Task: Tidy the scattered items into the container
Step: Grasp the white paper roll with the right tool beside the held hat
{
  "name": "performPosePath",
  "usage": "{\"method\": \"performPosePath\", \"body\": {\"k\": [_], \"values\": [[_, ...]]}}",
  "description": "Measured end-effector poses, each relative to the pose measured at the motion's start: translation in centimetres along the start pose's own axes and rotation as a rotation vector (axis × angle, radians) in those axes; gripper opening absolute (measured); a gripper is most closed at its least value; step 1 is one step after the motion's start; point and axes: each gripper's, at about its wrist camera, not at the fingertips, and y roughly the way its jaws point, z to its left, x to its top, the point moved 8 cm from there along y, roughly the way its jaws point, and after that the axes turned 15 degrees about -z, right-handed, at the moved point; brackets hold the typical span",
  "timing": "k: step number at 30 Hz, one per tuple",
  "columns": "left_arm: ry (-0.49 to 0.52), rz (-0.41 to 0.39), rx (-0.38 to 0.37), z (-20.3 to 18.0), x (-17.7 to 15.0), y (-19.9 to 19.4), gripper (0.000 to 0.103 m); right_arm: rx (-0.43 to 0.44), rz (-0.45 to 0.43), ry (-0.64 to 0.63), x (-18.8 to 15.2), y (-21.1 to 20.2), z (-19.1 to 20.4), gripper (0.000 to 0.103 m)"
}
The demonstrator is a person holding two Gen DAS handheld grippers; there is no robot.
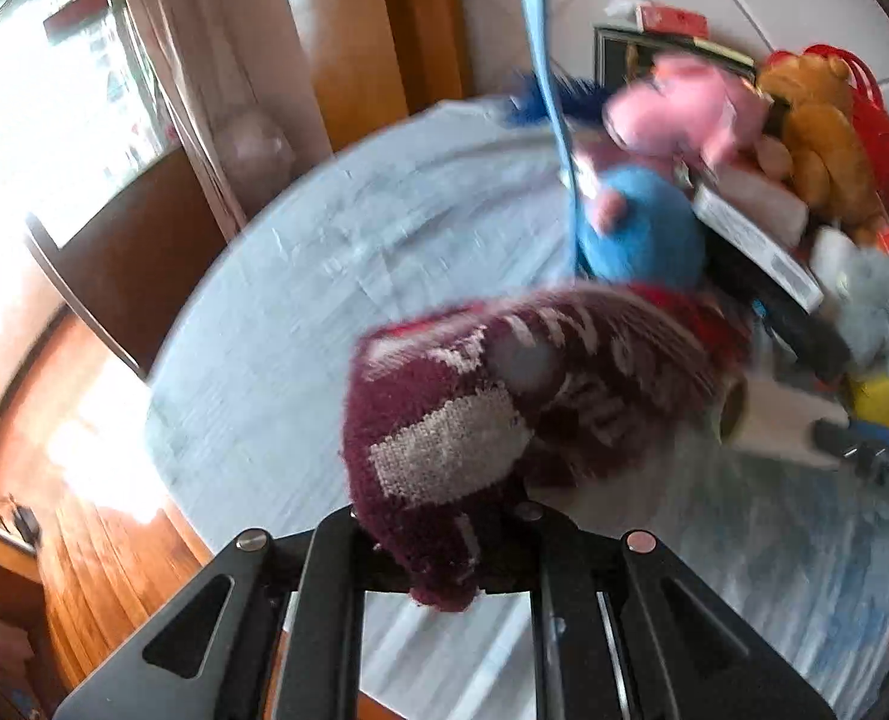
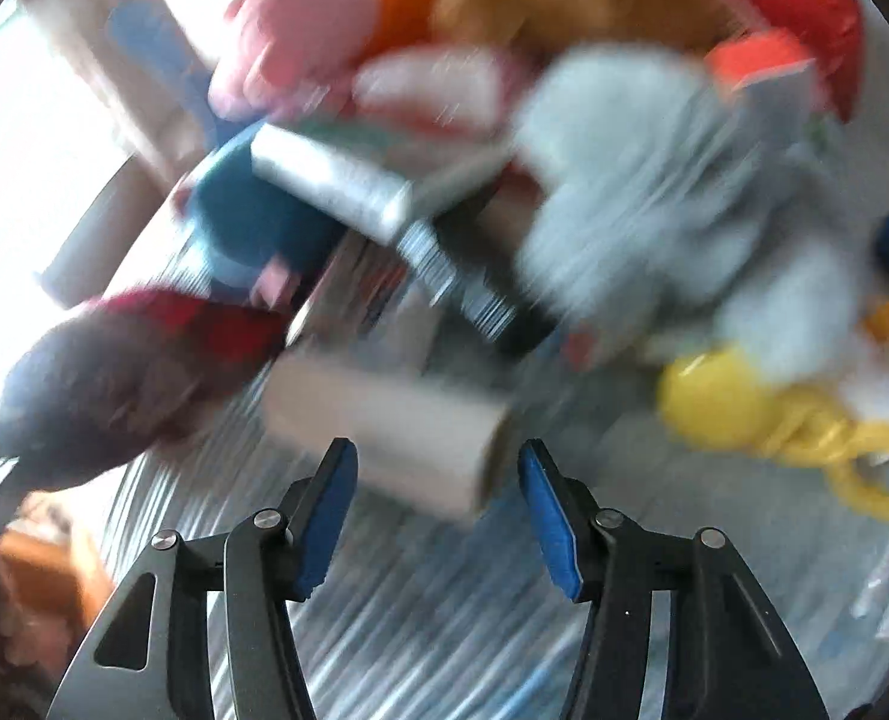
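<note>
**Operator:** What is the status of both tools?

**Guide:** Your left gripper [image 1: 444, 546] is clamped on a maroon knitted sock [image 1: 480, 420], which bulges forward out of the nearly closed jaws. Your right gripper [image 2: 438, 510] stands about half open with nothing between its blue pads [image 2: 324, 516]. A cardboard roll [image 2: 384, 438] lies just ahead of them, apart from both pads.

**Operator:** How do I take the roll cleanly?

**Guide:** In my judgement, straddle the roll across its middle, one pad on each curved side, before closing. The tube looks light and hollow, so close gently; it may roll away or crush. Keep the sock clear of the right gripper's path, as it hangs near the roll's left end.

**Operator:** Where does everything go?

**Guide:** I cannot identify the container with certainty. A red basket [image 1: 876, 120] at the far edge of the heap, holding a brown plush toy [image 1: 816, 132], is the likely candidate.

**Operator:** And the surroundings?

**Guide:** You work over a round table [image 1: 336, 276] under a pale blue cloth. Pink, blue and grey plush toys, boxes and a yellow toy are piled on it. Wooden flooring [image 1: 102, 528] and a bright window [image 1: 54, 108] lie beyond.
</note>
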Motion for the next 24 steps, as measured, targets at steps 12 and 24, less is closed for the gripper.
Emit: {"method": "performPosePath", "body": {"k": [12, 24], "values": [[-0.140, 0.068, -0.096, -7.1, -3.9, 1.9, 0.012, 0.077, -0.029, -0.266, 0.2, -1.1, 1.4, 0.061], [-0.096, 0.035, -0.104, -8.6, -4.6, 2.7, 0.012, 0.125, -0.031, -0.342, -2.4, 2.0, 3.4, 0.062]]}}
